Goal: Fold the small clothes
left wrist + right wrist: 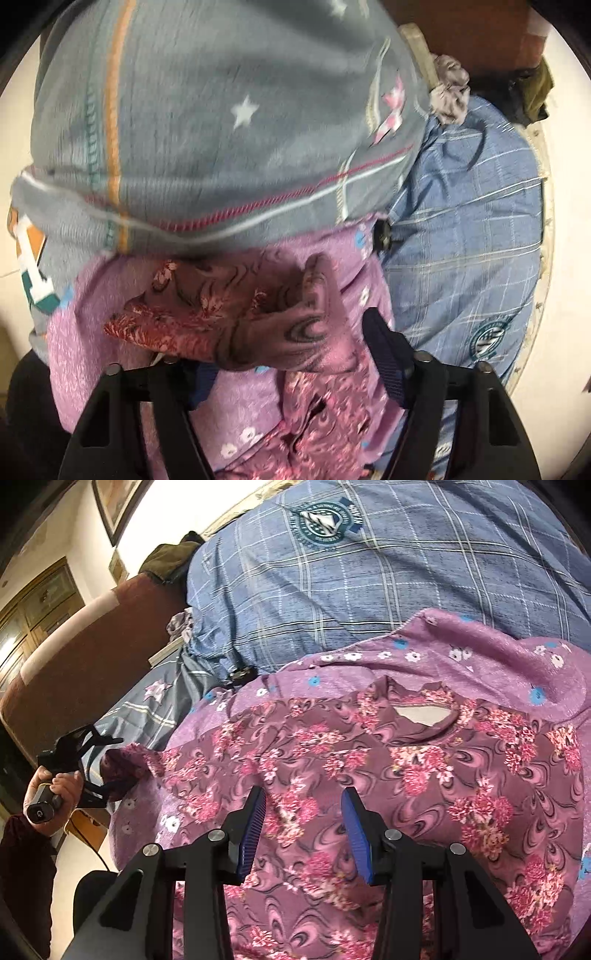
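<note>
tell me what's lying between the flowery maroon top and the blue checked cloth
A lilac cloth with small flowers lies between the maroon floral top and the blue checked cloth, clearest in the right wrist view.

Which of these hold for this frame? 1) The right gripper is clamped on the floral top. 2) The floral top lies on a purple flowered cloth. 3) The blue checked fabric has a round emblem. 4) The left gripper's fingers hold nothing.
1) False: the right gripper is open above the floral top, nothing pinched.
2) True: purple flowered cloth shows around it.
3) True: blue checked fabric, round emblem.
4) False: the left gripper has the top's sleeve between its fingers.
</note>
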The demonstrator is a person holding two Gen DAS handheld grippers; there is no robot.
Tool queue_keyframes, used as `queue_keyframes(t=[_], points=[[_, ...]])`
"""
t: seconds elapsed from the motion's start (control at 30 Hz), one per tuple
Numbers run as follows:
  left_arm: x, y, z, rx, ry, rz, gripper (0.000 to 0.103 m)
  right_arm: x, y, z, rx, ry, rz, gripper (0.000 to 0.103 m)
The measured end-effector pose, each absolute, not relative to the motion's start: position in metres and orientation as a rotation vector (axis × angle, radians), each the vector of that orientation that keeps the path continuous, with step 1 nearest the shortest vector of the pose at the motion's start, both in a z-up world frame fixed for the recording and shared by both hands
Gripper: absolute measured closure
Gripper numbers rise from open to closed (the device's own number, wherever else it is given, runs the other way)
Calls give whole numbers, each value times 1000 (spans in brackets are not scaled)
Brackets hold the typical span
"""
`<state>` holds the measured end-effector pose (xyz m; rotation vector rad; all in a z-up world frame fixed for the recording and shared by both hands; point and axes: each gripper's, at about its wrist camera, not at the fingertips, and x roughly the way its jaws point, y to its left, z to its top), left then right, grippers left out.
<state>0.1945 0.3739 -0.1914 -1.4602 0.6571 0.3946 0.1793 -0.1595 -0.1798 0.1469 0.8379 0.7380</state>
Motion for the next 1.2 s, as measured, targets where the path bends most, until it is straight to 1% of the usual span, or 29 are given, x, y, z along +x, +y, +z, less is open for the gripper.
queue_keyframes(t=[0.03, 0.07, 0.1, 0.13, 0.17, 0.2, 0.3, 0.47, 0.6, 0.7, 0.8, 0.83, 0.87, 0.9, 0.93, 1.0, 1.07, 1.2], points=[[196, 376, -189, -1444, 656, 400, 52, 181, -160, -180, 149, 838, 730, 58], [199, 379, -186, -1413, 671, 411, 66, 182, -161, -181, 153, 839, 726, 58], [202, 383, -185, -1392, 679, 417, 78, 183, -162, -181, 157, 837, 722, 58], [202, 383, -183, -1381, 678, 419, 83, 184, -163, -181, 159, 834, 717, 58], [203, 386, -180, -1354, 677, 425, 94, 184, -164, -181, 158, 830, 709, 59], [206, 387, -177, -1327, 677, 427, 96, 185, -165, -181, 158, 828, 699, 59], [219, 373, -154, -1197, 665, 410, 98, 188, -172, -181, 171, 827, 681, 60], [252, 309, -87, -886, 660, 250, 98, 199, -193, -183, 233, 827, 618, 60], [280, 231, -30, -626, 670, 58, 98, 211, -218, -183, 334, 827, 569, 59], [299, 163, -2, -462, 700, -106, 98, 218, -237, -182, 403, 818, 536, 59], [312, 90, 6, -308, 763, -287, 96, 225, -257, -183, 478, 815, 502, 58], [319, 65, 4, -258, 802, -344, 93, 228, -267, -184, 511, 816, 481, 58], [325, 37, -2, -207, 862, -411, 85, 231, -277, -186, 543, 823, 455, 57], [329, 21, -6, -175, 902, -452, 75, 233, -284, -186, 562, 827, 442, 54], [332, 6, -10, -136, 930, -487, 70, 236, -295, -188, 597, 829, 421, 53], [335, -7, -16, -75, 928, -484, 54, 237, -313, -189, 649, 822, 394, 51], [339, -2, -20, -70, 909, -441, 52, 238, -326, -190, 686, 813, 390, 50], [334, 30, -39, -189, 919, -344, 50, 243, -329, -191, 690, 832, 401, 50]])
